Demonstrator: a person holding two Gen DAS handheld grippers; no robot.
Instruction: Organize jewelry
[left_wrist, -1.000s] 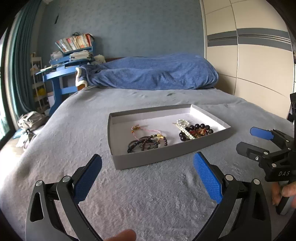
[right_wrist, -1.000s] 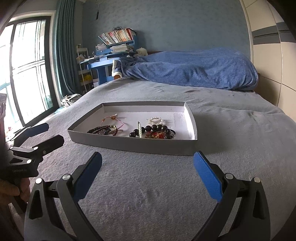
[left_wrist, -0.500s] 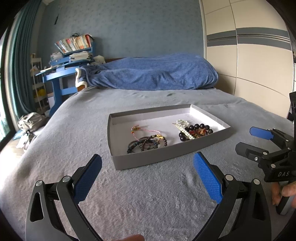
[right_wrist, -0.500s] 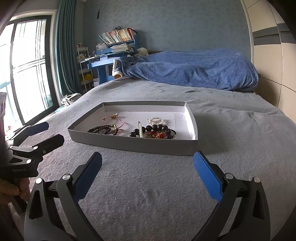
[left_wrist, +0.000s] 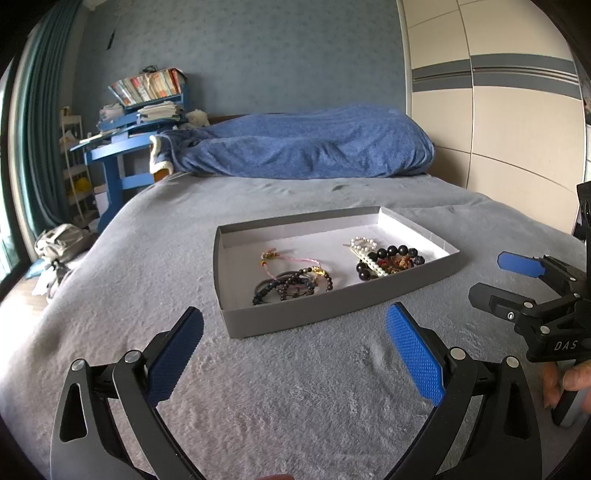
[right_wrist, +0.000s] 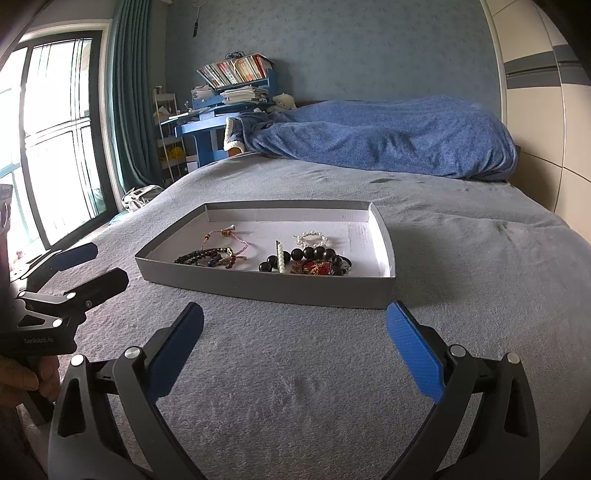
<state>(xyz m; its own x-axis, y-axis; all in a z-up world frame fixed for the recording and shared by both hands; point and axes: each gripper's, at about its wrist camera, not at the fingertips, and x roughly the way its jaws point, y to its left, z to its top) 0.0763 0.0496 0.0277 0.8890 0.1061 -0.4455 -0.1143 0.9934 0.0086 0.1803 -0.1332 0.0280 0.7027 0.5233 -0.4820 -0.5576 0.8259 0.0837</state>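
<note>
A shallow grey cardboard tray (left_wrist: 295, 317) (right_wrist: 258, 286) lies on the grey bed. Inside are dark bead bracelets (left_wrist: 291, 284) (right_wrist: 210, 256), a pink cord bracelet (left_wrist: 284, 258) (right_wrist: 225, 236), a large black bead bracelet (left_wrist: 391, 254) (right_wrist: 306, 254), a pearl clip (left_wrist: 369, 254) (right_wrist: 279, 254) and a small pearl bracelet (right_wrist: 310, 240). My left gripper (left_wrist: 295, 354) is open and empty, short of the tray's near wall. My right gripper (right_wrist: 295, 354) is open and empty, also short of the tray. Each gripper shows in the other's view, the right (left_wrist: 506, 277) and the left (right_wrist: 96, 266).
A rumpled blue blanket (left_wrist: 303, 147) (right_wrist: 380, 136) lies at the bed's head. A blue desk with books (left_wrist: 136, 122) (right_wrist: 229, 107) stands far left. A wardrobe (left_wrist: 498, 110) is on the right, a window and curtain (right_wrist: 74, 129) on the left. A bag (left_wrist: 62, 240) lies on the floor.
Both grippers have drifted very slightly; the tray and jewelry are unmoved. Both grippers stay open.
</note>
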